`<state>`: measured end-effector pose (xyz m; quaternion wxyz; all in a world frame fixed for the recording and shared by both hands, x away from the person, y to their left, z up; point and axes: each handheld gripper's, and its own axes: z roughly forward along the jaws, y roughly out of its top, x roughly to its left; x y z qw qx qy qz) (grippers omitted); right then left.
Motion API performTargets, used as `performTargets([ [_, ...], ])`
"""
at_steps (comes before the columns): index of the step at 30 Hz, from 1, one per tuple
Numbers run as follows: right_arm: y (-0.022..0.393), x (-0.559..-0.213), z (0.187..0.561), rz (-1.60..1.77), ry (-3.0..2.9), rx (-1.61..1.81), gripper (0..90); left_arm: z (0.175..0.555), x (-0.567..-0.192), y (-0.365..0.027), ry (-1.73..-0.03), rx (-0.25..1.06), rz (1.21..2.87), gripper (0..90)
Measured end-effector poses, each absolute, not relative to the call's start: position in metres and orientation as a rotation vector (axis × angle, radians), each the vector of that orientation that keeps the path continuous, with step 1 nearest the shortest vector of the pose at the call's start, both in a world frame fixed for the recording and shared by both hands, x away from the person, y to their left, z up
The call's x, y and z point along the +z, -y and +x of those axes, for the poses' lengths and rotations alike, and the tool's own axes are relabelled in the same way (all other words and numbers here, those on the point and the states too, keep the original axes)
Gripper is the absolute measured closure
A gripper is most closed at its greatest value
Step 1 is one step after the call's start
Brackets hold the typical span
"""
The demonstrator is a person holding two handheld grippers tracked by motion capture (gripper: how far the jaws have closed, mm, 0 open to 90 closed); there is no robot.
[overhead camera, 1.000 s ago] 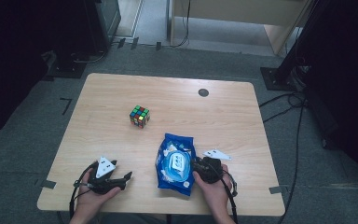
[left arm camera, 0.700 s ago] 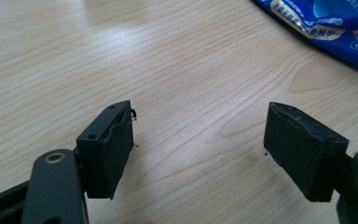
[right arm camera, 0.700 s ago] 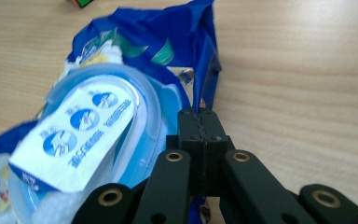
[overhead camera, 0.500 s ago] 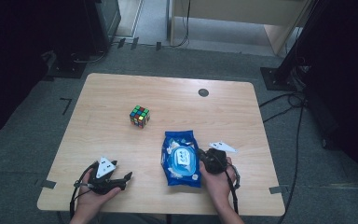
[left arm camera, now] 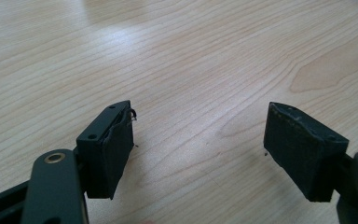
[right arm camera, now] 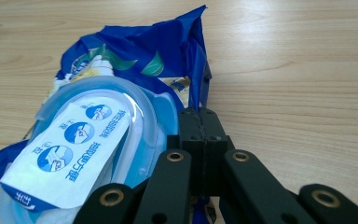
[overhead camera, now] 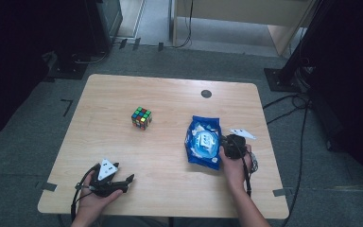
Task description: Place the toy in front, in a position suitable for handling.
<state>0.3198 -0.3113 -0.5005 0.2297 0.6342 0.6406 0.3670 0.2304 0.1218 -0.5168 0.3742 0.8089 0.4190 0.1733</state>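
The right gripper [overhead camera: 227, 144] is clamping the right edge of the blue wipes pack [overhead camera: 202, 142], its jaws pressed together on the wrapper beside the pack's plastic lid [right arm camera: 93, 140]; the closing has just been completed with the film caught between the pads. The pack is lying on the table [overhead camera: 170, 94] right of centre, toward the near edge. The left gripper [overhead camera: 123, 182] is resting at the near left with its jaws standing wide and nothing between them. The puzzle cube [overhead camera: 142, 117] is sitting apart, left of the pack. The step in hand appears to be dragging or repositioning the pack; the next move is calling for a firm pinch, since thin film could slip.
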Motion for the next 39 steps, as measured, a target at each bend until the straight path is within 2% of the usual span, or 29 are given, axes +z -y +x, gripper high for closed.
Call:
performTargets([
  [4, 0.314, -0.503, 0.324, 1.741, -1.759, 1.015, 88.8, 0.231, -0.517, -0.122, -1.075, 0.445, 2.072, 24.5],
  [5, 0.314, -0.503, 0.325, 1.732, -1.759, 1.012, 83.8, 0.231, -0.517, -0.122, -1.075, 0.445, 2.073, 24.5],
  [8, 0.316, -0.499, 0.324, 1.722, -1.739, 1.047, 58.5, 0.231, -0.517, -0.123, -1.076, 0.442, 2.069, 24.5],
  [19, 0.322, -0.474, 0.285, 1.606, -1.882, 1.109, 14.8, 0.235, -0.508, -0.124, -1.115, 0.447, 2.024, 22.4],
  [22, 0.328, -0.475, 0.269, 1.588, -1.900, 1.126, 12.9, 0.241, -0.502, -0.123, -1.122, 0.464, 2.010, 20.0],
  [27, 0.339, -0.485, 0.249, 1.613, -1.911, 1.088, 2.5, 0.257, -0.499, -0.118, -1.137, 0.483, 1.989, 18.0],
  [34, 0.362, -0.508, 0.232, 1.660, -1.923, 0.983, 0.0, 0.280, -0.498, -0.112, -1.169, 0.496, 1.955, 15.6],
  [39, 0.364, -0.519, 0.230, 1.672, -1.918, 0.882, 0.0, 0.301, -0.498, -0.111, -1.206, 0.503, 1.925, 15.3],
])
